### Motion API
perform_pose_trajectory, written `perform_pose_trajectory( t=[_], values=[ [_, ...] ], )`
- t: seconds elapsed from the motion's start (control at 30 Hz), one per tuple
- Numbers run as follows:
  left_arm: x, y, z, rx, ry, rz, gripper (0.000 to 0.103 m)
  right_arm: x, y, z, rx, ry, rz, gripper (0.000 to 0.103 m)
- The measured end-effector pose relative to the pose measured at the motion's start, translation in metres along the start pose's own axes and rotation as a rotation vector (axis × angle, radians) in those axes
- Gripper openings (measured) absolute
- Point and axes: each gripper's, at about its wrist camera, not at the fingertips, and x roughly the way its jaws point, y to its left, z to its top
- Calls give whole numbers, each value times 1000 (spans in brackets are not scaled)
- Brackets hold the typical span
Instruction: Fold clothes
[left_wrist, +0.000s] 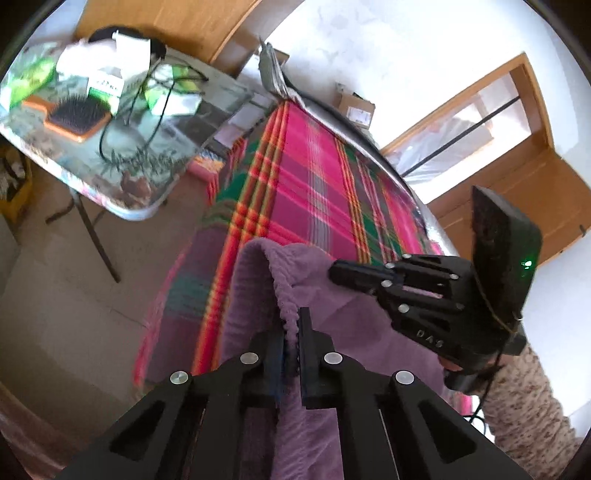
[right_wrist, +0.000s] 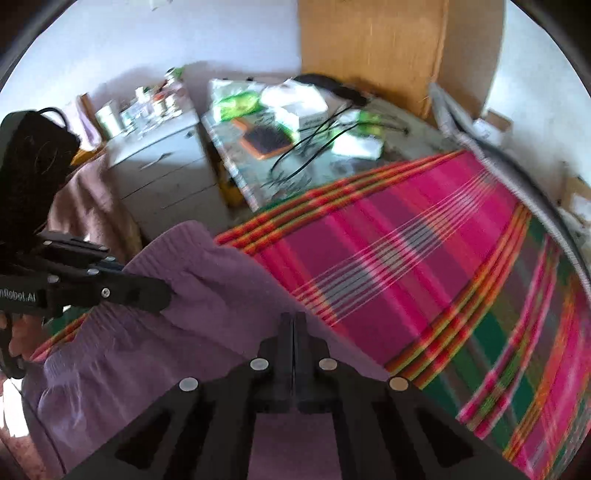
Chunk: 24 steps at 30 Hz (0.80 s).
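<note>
Left wrist view: purple garment (left_wrist: 325, 295) is lifted over the plaid bed (left_wrist: 314, 177), mid-fold.
Both the left claw (left_wrist: 291, 332) and right claw (right_wrist: 293, 332) are clamped on its ribbed edge; next, it should be carried forward and laid flat.

Garment (left_wrist: 332, 332): uniform purple, ribbed texture at its edge. Bed cover (left_wrist: 310, 177): plaid of magenta pink and green, crossed by red, orange and yellow stripes, with fine white lines on greyish bands. Both grippers: black with silver round fasteners. Hairbrush (left_wrist: 77, 118): orange frame, black bristles. Surface (left_wrist: 147, 184) covering: pale, with printed green and brown motifs. Door (left_wrist: 517, 192): brown wood.
</note>
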Motion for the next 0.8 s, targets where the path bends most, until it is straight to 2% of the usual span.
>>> perform_pose_trajectory(
  t=[0.1,0.23,0.3,0.4,0.5,0.57,0.8],
  values=[
    [2,5,8,-9,-11,5,6,-3,-11,6,57,-33,-34,0],
    [12,16,9,-11,19,26,6,0,-25,7,124,-34,-45,0],
    [14,23,8,-43,15,-1,6,0,-30,4,152,-30,-62,0],
    [13,21,6,-35,13,2,7,-13,-41,-1,234,-50,-43,1],
    [6,17,3,-28,21,12,10,-39,-48,-7,298,-82,-9,1],
    [-3,15,0,-23,16,9,18,-64,-51,-14,318,-118,-11,1],
    [-53,0,-19,-10,-23,8,18,-166,-51,-56,356,-203,-82,5]
  ],
)
